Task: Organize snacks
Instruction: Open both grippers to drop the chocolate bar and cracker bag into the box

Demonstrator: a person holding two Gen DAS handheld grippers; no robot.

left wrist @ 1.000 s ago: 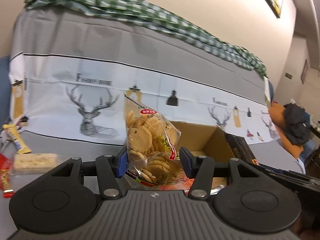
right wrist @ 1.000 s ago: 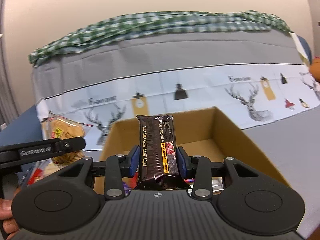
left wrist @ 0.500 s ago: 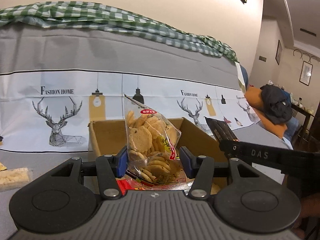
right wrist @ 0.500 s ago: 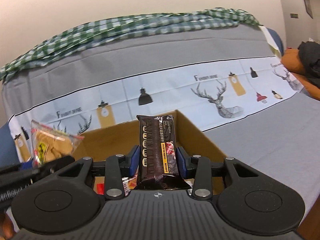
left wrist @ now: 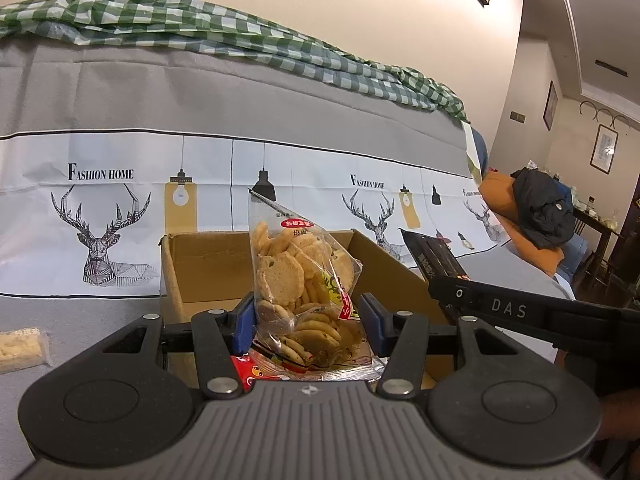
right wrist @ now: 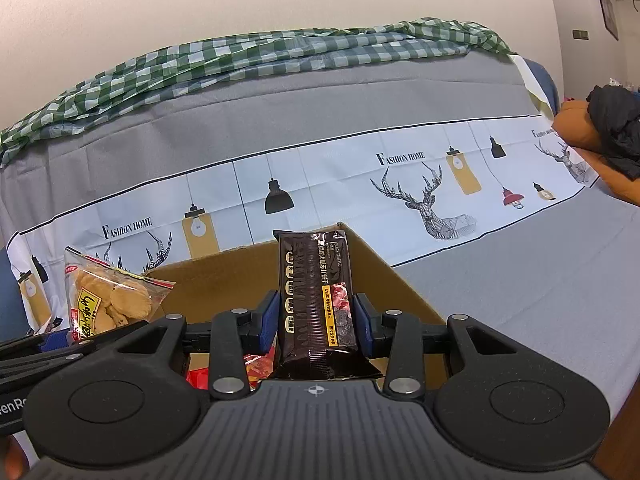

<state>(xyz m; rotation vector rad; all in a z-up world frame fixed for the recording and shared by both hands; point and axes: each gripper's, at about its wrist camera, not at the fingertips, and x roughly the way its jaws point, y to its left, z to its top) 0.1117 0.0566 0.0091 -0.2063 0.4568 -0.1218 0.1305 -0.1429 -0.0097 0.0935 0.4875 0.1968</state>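
Clear plastic crinkles between the blue pads of the left gripper (left wrist: pixel 307 322), which is closed part-way on a cookie bag (left wrist: pixel 304 280) held upright above the open cardboard box (left wrist: pixel 208 268). To its right, the right gripper (right wrist: pixel 316 322) is clamped narrower on a dark biscuit packet (right wrist: pixel 316 300), also upright over the box. Red wrappers (right wrist: pixel 256 370) lie inside the box. A pale wrapped bar (left wrist: pixel 22 346) lies on the grey cloth at far left.
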